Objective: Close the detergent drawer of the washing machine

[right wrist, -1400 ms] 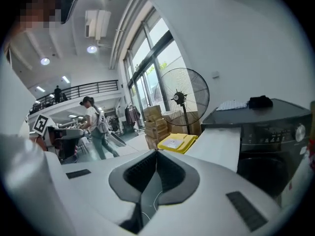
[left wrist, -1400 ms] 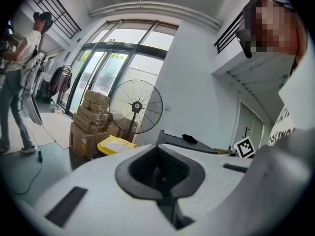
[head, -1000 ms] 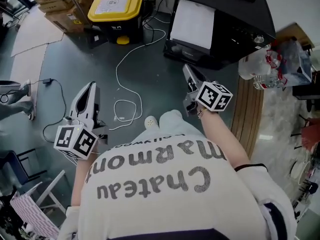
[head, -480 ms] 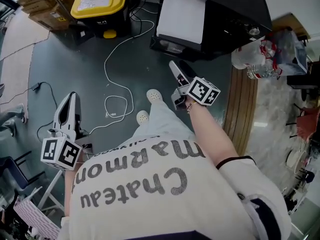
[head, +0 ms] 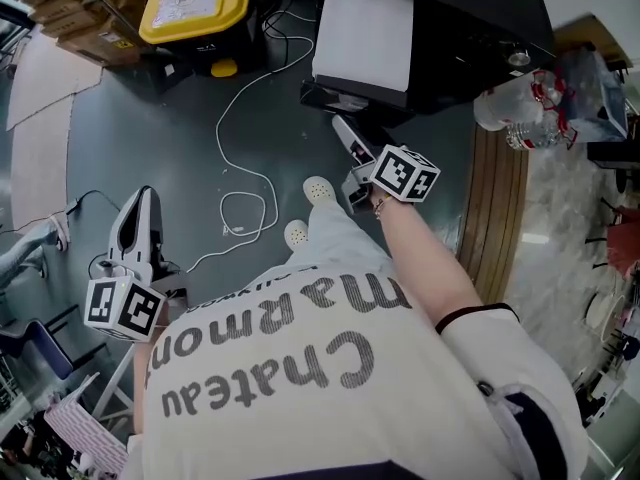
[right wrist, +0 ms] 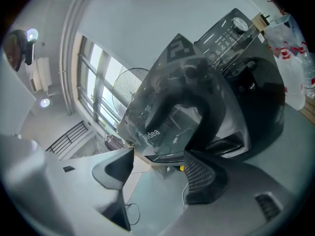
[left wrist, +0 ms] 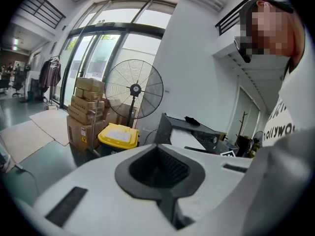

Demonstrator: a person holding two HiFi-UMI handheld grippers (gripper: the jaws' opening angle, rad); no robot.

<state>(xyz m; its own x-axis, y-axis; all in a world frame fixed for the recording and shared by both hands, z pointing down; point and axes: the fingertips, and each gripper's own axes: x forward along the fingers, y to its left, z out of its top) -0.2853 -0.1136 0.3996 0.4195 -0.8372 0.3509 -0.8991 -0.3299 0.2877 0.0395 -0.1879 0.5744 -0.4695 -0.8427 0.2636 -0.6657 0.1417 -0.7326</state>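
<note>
At the front edge of the washing machine [head: 450, 18], low by the floor, the right gripper [head: 342, 128] is held with its tip aimed at the machine's front. Its jaws have just been opening and are now spread wide, with nothing between them. Through the gap the machine's glass door [right wrist: 162, 117] and, above it, the control panel [right wrist: 231, 31] are seen. The detergent drawer cannot be picked out in any view. Well away from the machine, to its left across the grey floor [head: 130, 118], the left gripper [head: 141, 198] is held with its 2 jaws pressed together and empty. Between that gripper and the machine a white cable [head: 245, 203] is looped on the floor. Left of the machine a yellow-lidded bin [head: 195, 3] is seen.
</note>
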